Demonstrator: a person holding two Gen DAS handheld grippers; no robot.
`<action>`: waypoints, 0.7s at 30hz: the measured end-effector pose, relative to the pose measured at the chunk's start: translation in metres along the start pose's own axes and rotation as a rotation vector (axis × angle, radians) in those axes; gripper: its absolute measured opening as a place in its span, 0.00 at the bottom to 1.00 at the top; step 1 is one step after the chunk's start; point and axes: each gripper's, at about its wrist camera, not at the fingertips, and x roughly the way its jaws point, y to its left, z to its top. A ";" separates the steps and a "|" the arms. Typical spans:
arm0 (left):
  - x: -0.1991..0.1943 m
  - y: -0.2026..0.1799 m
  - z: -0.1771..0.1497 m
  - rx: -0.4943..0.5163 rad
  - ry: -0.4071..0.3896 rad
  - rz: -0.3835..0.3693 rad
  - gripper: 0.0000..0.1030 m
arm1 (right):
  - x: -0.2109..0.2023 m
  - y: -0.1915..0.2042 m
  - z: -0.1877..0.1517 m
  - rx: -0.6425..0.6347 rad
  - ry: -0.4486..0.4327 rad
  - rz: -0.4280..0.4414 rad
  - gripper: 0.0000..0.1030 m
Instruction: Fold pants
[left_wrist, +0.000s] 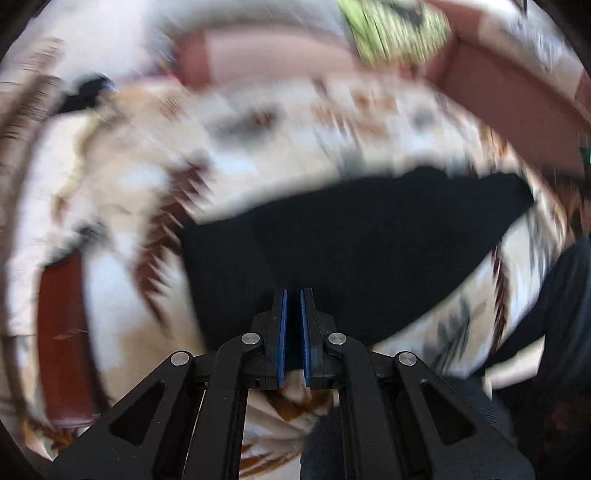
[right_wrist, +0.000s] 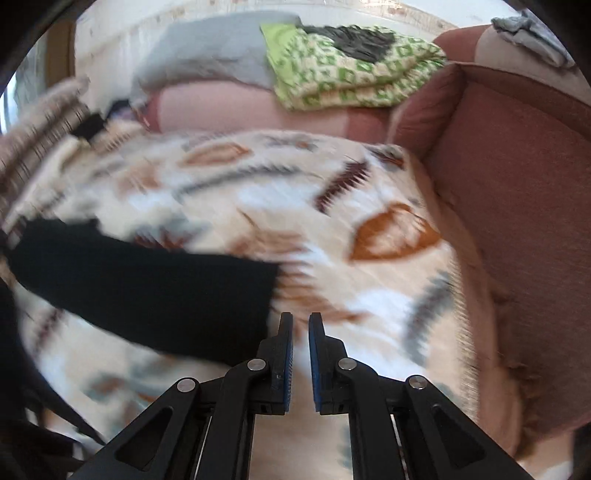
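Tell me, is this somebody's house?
Probably a living room at home: a pinkish-brown sofa covered by a patterned blanket, a folded green cloth on its back, and black pants lying on the blanket.

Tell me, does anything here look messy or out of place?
Nothing is spilled or broken. The black pants lie flat on the patterned blanket. A green folded cloth sits heaped on the sofa back. Both views are motion-blurred.
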 end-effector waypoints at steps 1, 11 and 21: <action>0.005 0.001 -0.002 -0.006 0.010 0.002 0.06 | 0.003 0.005 0.007 0.006 -0.004 0.051 0.08; -0.003 0.020 -0.017 -0.199 -0.089 -0.079 0.07 | 0.112 -0.011 0.024 0.095 0.187 0.132 0.29; 0.001 0.025 -0.017 -0.247 -0.110 -0.104 0.07 | 0.065 0.003 0.049 0.050 0.055 0.161 0.29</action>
